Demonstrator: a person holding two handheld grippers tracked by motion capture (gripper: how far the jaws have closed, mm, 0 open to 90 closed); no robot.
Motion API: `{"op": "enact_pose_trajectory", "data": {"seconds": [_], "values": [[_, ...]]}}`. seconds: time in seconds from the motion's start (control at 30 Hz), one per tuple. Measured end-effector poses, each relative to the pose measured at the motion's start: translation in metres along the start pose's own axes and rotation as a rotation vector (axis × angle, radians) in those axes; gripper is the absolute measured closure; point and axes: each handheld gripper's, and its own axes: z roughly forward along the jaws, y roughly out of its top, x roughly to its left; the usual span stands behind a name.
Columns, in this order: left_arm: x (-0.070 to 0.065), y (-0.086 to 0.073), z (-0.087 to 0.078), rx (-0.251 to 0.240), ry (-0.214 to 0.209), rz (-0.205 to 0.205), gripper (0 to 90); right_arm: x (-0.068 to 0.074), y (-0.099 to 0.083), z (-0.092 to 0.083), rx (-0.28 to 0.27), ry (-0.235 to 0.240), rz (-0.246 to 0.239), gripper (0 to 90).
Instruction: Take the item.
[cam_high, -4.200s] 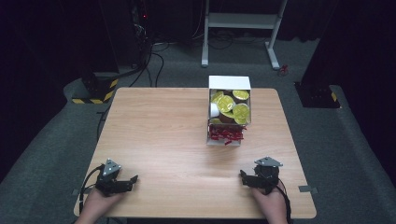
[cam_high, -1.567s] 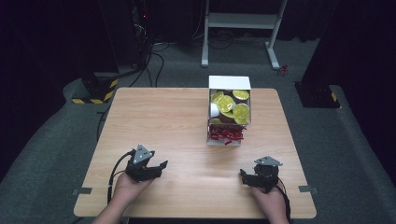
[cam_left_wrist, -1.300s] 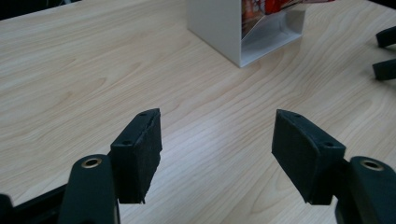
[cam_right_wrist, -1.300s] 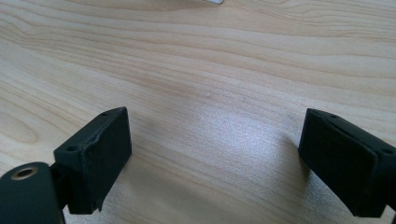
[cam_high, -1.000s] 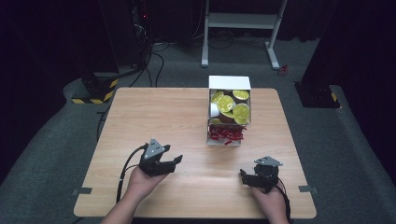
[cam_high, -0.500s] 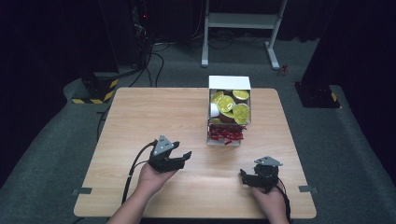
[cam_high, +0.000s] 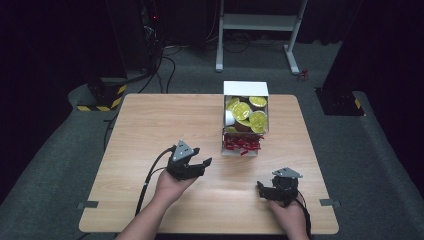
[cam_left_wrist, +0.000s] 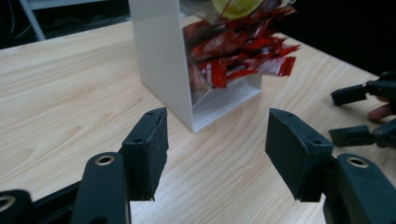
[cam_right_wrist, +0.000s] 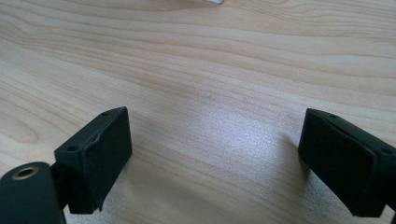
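Observation:
A white box (cam_high: 245, 90) stands at the table's right middle, its upper part holding gold-lidded cups (cam_high: 242, 110) and its front slot stuffed with red packets (cam_high: 241, 143). In the left gripper view the box's white side wall (cam_left_wrist: 161, 51) and the red packets (cam_left_wrist: 236, 44) lie just ahead. My left gripper (cam_high: 200, 167) is open, held above the table a short way left of the box, with nothing between its fingers (cam_left_wrist: 147, 156). My right gripper (cam_high: 264, 191) rests open near the front edge; its own view has bare wood between its fingers (cam_right_wrist: 95, 158).
The wooden table (cam_high: 150, 120) has bare room on its left half. A white frame (cam_high: 257, 22) stands on the floor beyond the far edge, with cables and a striped base (cam_high: 100, 95) at the back left. The right gripper (cam_left_wrist: 369, 112) lies off to the right of the box.
My left gripper has travelled from the front left corner rightward and forward toward the box, staying open. The right gripper has not moved.

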Motion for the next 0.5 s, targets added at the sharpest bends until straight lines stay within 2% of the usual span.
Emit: {"op": "enact_pose_trajectory", "data": {"seconds": [0.37, 0.5], "values": [[-0.004, 0.011, 0.01, 0.021, 0.026, 0.033, 38.4, 0.0, 0.0, 0.0, -0.002, 0.001, 0.0, 9.7], [-0.006, 0.015, 0.016, 0.02, 0.024, 0.03, 37.2, 0.0, 0.0, 0.0, -0.002, 0.001, 0.0, 9.7]]}}
